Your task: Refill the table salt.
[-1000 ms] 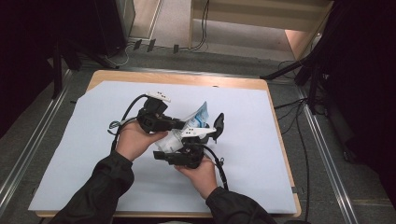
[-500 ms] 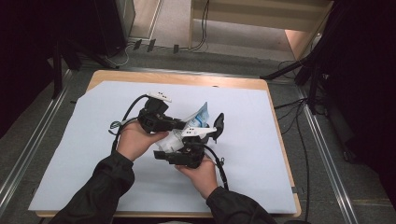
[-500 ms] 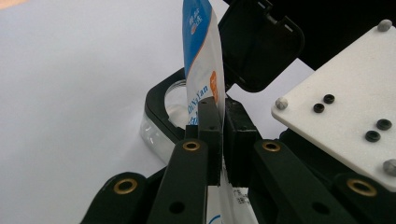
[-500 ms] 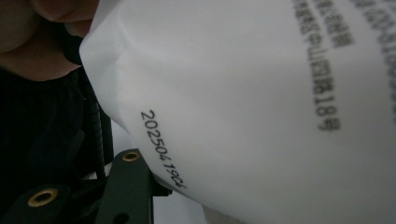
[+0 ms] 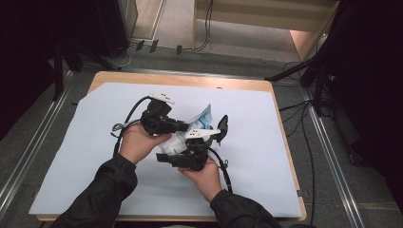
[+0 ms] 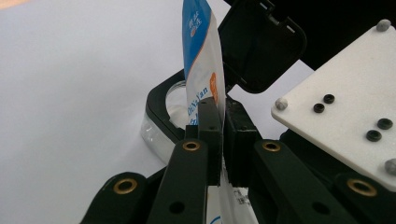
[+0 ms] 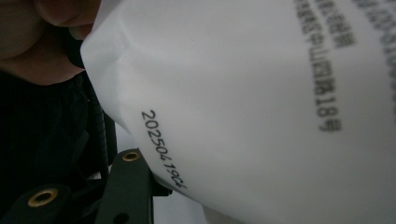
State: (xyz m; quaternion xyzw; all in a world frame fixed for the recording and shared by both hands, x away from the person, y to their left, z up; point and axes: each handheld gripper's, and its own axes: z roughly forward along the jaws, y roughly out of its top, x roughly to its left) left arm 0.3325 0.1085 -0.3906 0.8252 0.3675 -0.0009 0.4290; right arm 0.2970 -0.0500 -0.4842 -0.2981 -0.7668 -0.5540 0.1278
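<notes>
A blue and white pouch (image 5: 205, 116) stands upright between the two hands over the white table sheet (image 5: 266, 156). My left gripper (image 5: 183, 127) is shut on its lower edge; the pads pinch it flat in the left gripper view (image 6: 222, 100), where the pouch (image 6: 201, 70) rises above them. Right behind it a clear container (image 6: 161, 109) with a black rim tilts, its black lid (image 6: 261, 46) flipped open. My right gripper (image 5: 209, 137) holds that container from below, with the lid (image 5: 222, 124) above its tips. The pouch's white printed back (image 7: 257, 93) hides most of the right gripper's jaws.
The wooden table (image 5: 190, 80) ends just beyond the sheet at the far side. Metal rails (image 5: 328, 156) run along both sides, and cables (image 5: 304, 142) lie on the floor at the right. A black cable (image 5: 223, 171) trails from the right gripper.
</notes>
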